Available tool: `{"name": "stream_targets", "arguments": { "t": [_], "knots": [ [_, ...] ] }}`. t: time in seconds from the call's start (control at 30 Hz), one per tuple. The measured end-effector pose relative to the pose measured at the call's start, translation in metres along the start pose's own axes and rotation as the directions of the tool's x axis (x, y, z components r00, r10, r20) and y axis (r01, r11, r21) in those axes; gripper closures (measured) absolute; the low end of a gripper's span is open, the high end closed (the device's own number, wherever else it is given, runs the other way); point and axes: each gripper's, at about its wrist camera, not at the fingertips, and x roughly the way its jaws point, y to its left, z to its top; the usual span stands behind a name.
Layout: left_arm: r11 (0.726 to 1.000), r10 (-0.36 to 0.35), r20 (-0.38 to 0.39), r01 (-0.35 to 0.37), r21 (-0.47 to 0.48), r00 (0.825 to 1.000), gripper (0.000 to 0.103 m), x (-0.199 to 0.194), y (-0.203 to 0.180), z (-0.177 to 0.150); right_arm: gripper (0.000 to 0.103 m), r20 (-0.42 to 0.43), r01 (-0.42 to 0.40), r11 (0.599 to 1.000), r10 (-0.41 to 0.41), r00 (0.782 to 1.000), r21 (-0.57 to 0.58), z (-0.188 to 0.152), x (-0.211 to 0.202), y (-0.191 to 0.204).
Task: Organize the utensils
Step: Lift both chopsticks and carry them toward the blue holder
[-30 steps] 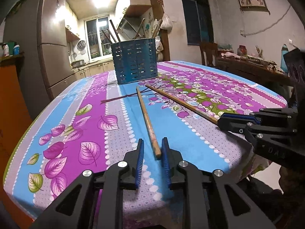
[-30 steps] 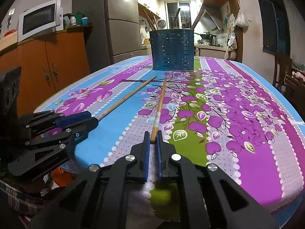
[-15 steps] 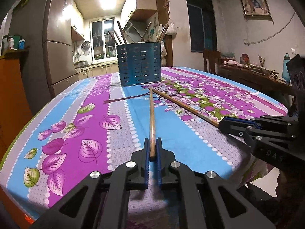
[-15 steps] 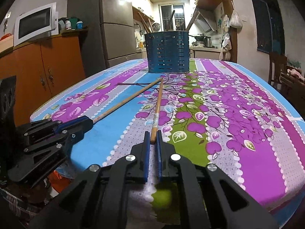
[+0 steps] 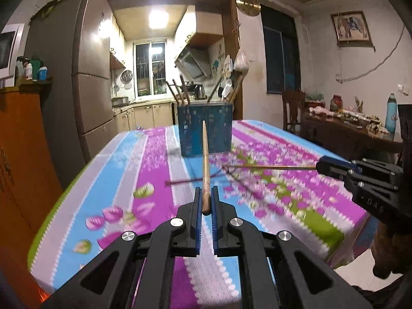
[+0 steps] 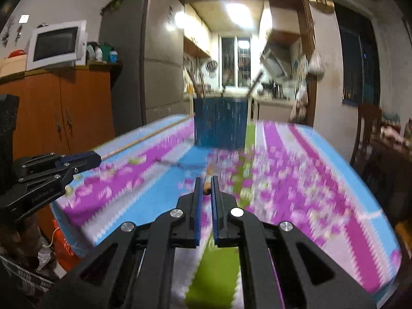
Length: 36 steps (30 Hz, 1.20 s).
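While left view shows its chopstick (image 5: 205, 164) whole, right view foreshortens its own (image 6: 207, 184)

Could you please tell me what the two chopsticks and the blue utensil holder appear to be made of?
The chopstick in the left hand-held gripper looks like bamboo or wood: chopstick matte tan, tapering, reddish near the pinched end. The other chopstick is a thin tan stick, likely the same. The utensil holder looks like blue perforated plastic or painted metal; blur leaves that open.
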Motion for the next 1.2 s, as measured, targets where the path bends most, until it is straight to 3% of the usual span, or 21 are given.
{"name": "stream_targets", "arguments": {
  "t": [0.2, 0.37, 0.5, 0.7, 0.83, 0.9, 0.93, 1.0, 1.2],
  "knots": [
    [0.999, -0.04, 0.003, 0.04, -0.01, 0.999, 0.095, -0.015, 0.009, 0.038, 0.1, 0.1, -0.015, 0.998, 0.02, 0.995, -0.055, 0.042, -0.014, -0.007],
    [0.997, -0.073, -0.065, 0.072, -0.023, 0.995, 0.095, -0.019, 0.023, 0.064, 0.103, 0.131, -0.013, 0.996, 0.024, 0.991, -0.088, 0.06, -0.014, -0.009],
    [0.998, -0.06, -0.092, 0.058, -0.029, 0.994, 0.095, -0.011, 0.034, 0.068, 0.103, 0.082, -0.029, 0.996, 0.036, 0.996, -0.087, 0.055, 0.007, -0.012],
    [0.998, -0.048, -0.135, 0.043, -0.042, 0.99, 0.095, 0.011, 0.041, 0.044, 0.103, -0.037, -0.009, 1.0, 0.009, 0.999, -0.021, 0.021, 0.025, -0.038],
    [0.998, -0.061, -0.134, 0.06, -0.014, 0.989, 0.095, 0.012, 0.033, 0.027, 0.103, -0.135, -0.085, 0.996, 0.087, 0.987, 0.023, -0.01, 0.008, -0.063],
    [0.998, -0.07, -0.142, 0.069, -0.015, 0.987, 0.095, 0.011, 0.029, 0.018, 0.088, -0.189, -0.092, 0.996, 0.089, 0.978, -0.007, -0.03, -0.003, -0.069],
    [0.998, -0.064, -0.149, 0.062, -0.014, 0.987, 0.095, 0.01, 0.026, 0.012, 0.075, -0.206, -0.105, 0.994, 0.101, 0.973, -0.005, -0.037, -0.007, -0.071],
    [0.998, -0.06, -0.163, 0.059, -0.008, 0.985, 0.095, 0.01, 0.021, 0.003, 0.063, -0.241, -0.149, 0.989, 0.151, 0.959, 0.023, -0.053, -0.018, -0.076],
    [0.999, -0.05, -0.154, 0.049, -0.01, 0.987, 0.095, 0.003, 0.008, -0.008, 0.063, -0.238, -0.225, 0.973, 0.228, 0.944, 0.039, -0.071, -0.029, -0.052]
  ]
}}
